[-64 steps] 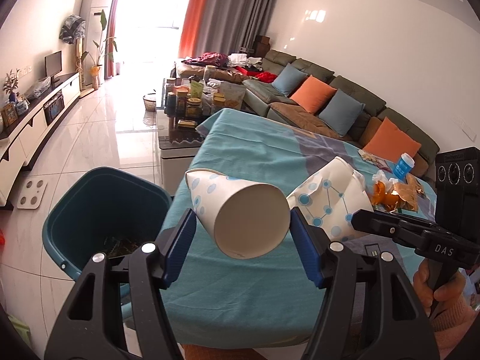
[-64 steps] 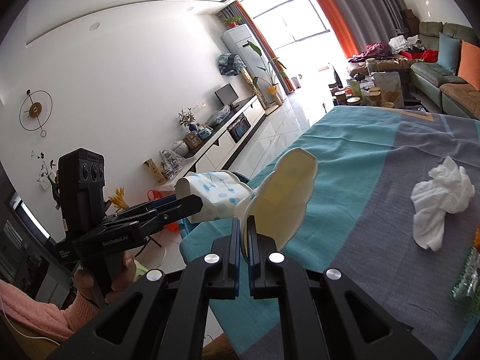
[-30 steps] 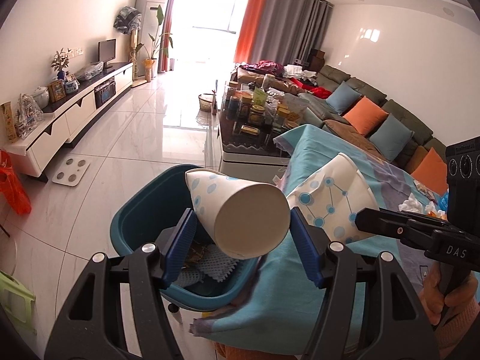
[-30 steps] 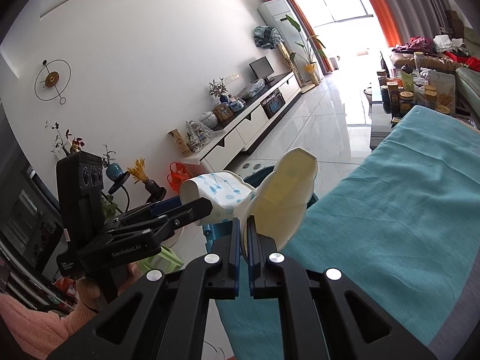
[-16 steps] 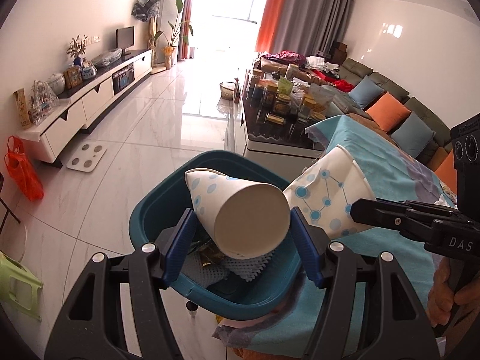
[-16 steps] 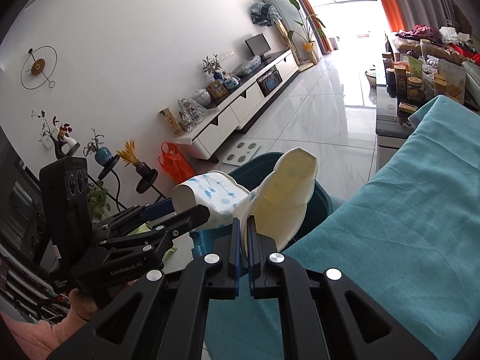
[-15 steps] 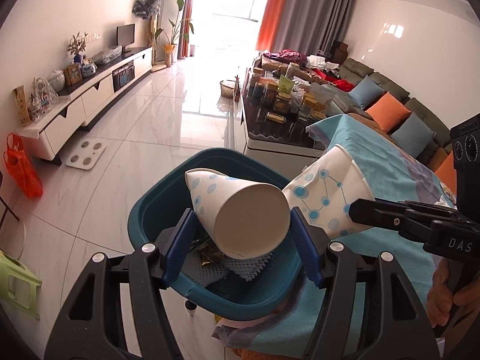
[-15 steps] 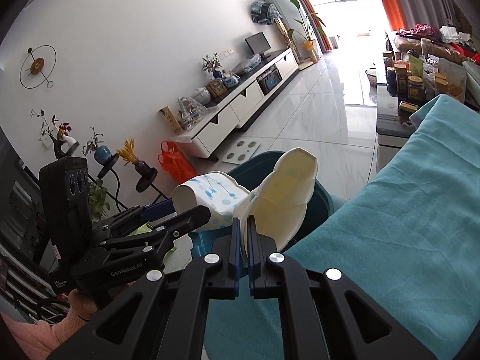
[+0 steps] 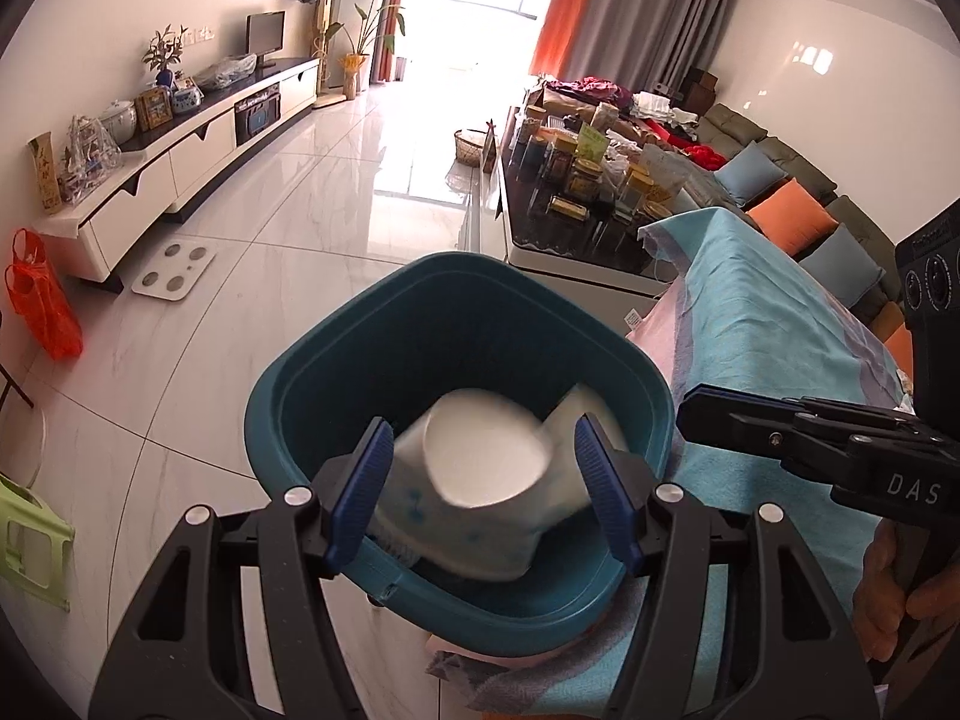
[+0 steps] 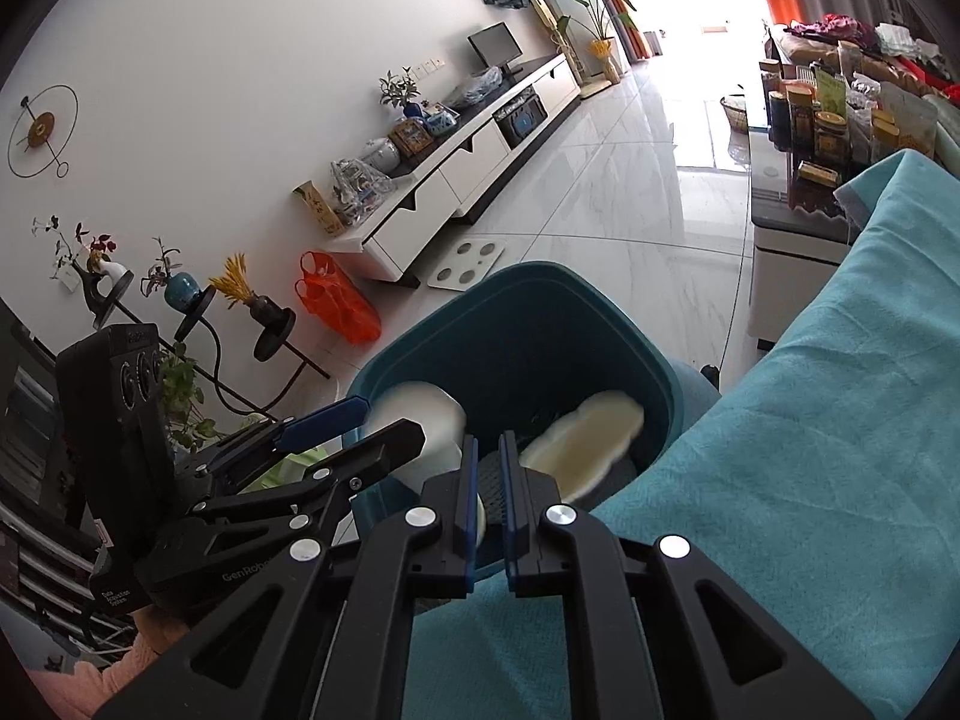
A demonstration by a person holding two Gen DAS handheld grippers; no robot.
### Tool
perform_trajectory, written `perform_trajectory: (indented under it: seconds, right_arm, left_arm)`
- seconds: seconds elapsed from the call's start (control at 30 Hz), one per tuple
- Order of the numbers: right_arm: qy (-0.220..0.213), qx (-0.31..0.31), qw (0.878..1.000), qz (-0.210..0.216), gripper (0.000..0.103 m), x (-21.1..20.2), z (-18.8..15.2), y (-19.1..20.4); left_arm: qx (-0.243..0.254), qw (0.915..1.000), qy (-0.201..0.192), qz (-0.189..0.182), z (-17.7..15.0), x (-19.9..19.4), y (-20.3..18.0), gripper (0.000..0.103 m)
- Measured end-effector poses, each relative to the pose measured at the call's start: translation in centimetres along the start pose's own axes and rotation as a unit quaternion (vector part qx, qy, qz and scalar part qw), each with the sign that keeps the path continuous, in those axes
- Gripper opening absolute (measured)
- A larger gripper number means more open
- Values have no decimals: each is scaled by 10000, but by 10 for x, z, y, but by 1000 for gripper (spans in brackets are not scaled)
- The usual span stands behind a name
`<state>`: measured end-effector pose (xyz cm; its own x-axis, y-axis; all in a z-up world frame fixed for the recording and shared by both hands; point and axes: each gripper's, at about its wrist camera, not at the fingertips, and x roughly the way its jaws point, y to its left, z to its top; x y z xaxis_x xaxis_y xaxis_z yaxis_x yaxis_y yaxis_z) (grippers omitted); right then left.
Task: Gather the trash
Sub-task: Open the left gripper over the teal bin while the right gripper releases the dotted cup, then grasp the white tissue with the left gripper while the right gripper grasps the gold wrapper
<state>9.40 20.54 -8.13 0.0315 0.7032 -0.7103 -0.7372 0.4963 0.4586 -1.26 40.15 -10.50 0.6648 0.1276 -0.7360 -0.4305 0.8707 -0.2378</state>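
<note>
Both hands are over the bin now, where a second ago they were only arriving at its edge from the table, and the drop is happening. The right gripper, which was clamped flat on the squashed cup, is opening its jaws: a narrow gap shows between the blue pads and the squashed cup has already slipped clear, blurred with motion and tipping down inside the bin's near rim. On the other side the left gripper stands at about the same wide spread it had when it carried its cup, but the paper cup no longer sits square between the pads as it did half a second ago; it has tilted, smeared in motion, with a gap showing at the right pad, so I read it as let go and falling rather than gripped. Under the two cups the bin's bottom is mostly hidden. The teal tablecloth runs along the bin's right side, so there is little room to miss. To my eye that makes two cups collected in one go; whatever trash is left on the table is out of sight from here.
</note>
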Motion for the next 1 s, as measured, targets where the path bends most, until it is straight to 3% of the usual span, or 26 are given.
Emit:
perform_trajectory:
  seconds: [0.27,0.5,0.73,1.0]
  right_arm:
    - [-113,90,9999,19,14,-11,-3,-2]
    - [-480,-31,9988,-59,26,-52,-20,-5]
    - [-1070,-100,9934,-396,29,-112,-52,-13]
    - [-1642,211,9807,-1043,32,-178,-96,-35]
  left_arm:
    - [-10,10000,-46,-19,-3,-3,-3,64]
    - [266,9987,-363,-228,-5,-30,-19,73]
    - [843,9909,-650,-829,-13,-57,-70,79]
    - [1464,9757,-620,-1508,-27,-63,-145,79]
